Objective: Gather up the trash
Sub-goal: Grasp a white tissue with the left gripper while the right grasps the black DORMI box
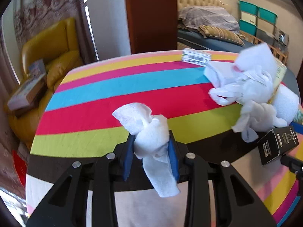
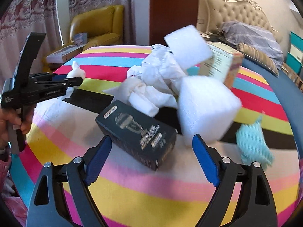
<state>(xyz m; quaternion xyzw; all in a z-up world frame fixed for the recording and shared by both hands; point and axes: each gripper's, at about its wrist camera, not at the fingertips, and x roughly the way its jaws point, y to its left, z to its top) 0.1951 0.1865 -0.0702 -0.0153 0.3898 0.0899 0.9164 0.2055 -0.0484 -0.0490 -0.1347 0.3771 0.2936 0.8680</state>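
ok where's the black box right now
The black box lies on the striped cloth low in the right wrist view, just ahead of the open right gripper, with crumpled tissues behind and a white foam block to its right.

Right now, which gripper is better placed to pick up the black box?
Right. The right gripper is open, with the black box just ahead between its fingers; the left gripper already clamps a white tissue.

I am working in a home bedroom: a bed with a tufted headboard [image 2: 240, 13], a rumpled blanket [image 1: 208, 17] and striped pillow [image 1: 221, 33], a yellow leather armchair [image 1: 47, 56], patterned curtains [image 2: 28, 13], stacked teal storage bins [image 1: 255, 20].
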